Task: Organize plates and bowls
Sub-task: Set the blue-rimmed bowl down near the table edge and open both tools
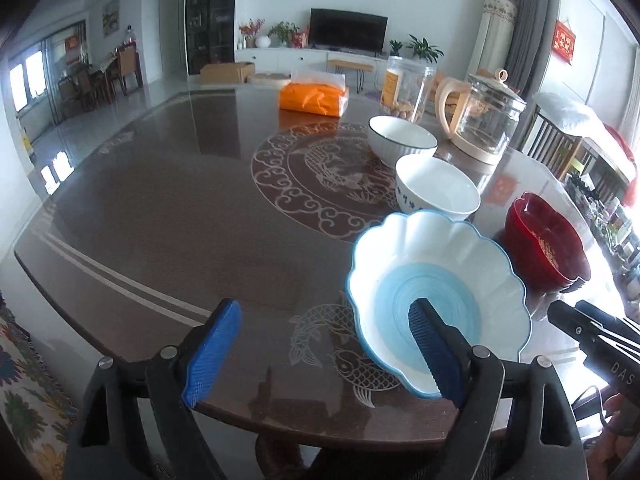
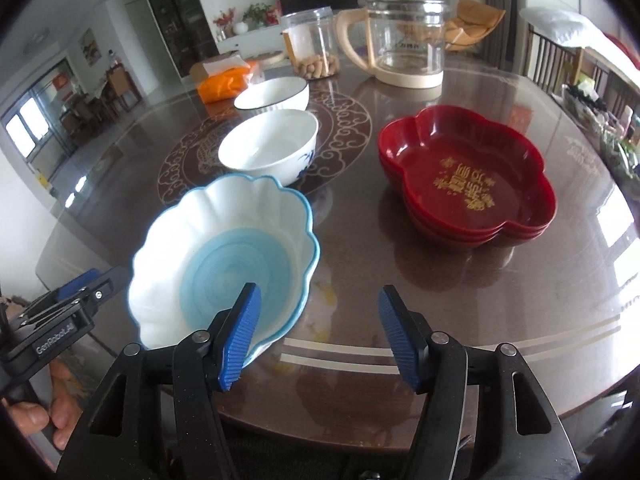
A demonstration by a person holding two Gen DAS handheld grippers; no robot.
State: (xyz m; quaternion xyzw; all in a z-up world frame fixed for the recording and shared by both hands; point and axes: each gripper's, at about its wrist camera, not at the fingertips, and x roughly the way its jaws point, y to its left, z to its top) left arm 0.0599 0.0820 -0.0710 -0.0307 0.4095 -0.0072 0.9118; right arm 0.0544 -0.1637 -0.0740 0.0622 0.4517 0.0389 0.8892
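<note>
1. Left gripper (image 1: 326, 350): fingers spread wide, grasping nothing. The scalloped blue-and-white bowl (image 1: 436, 292) sits on the bench (image 1: 160, 220) ahead and to the right; in the left wrist view the right-hand finger (image 1: 434, 350) overlaps the bowl's near rim, the left-hand finger is over bare bench. No pad presses on the bowl.
2. Right gripper (image 2: 320, 338): fingers released, nothing between them but bench surface. In the right wrist view the left-hand finger (image 2: 240, 338) overlaps the near right rim of the scalloped bowl (image 2: 224, 260); contact cannot be told.
3. Bowls stand in a row running away from the near edge: scalloped bowl nearest, then a white bowl with blue painted marks (image 2: 270, 146) just behind it, then a white ribbed bowl with a dark rim (image 2: 272, 94) farther back.
4. Stack of red lobed plates (image 2: 468, 178), gold characters on the top one, stands to the right of the row, well apart from the scalloped bowl.
5. Far side of the bench: glass kettle with cream handle (image 2: 404, 36), clear jar (image 2: 310, 44), orange tissue pack (image 2: 224, 80).
6. Open room: broad bare bench left of the bowl row, and a clear strip between scalloped bowl and red stack. The near bench edge curves just below both grippers.
7. A person's fingers (image 2: 44, 416) show at the left gripper's handle.
</note>
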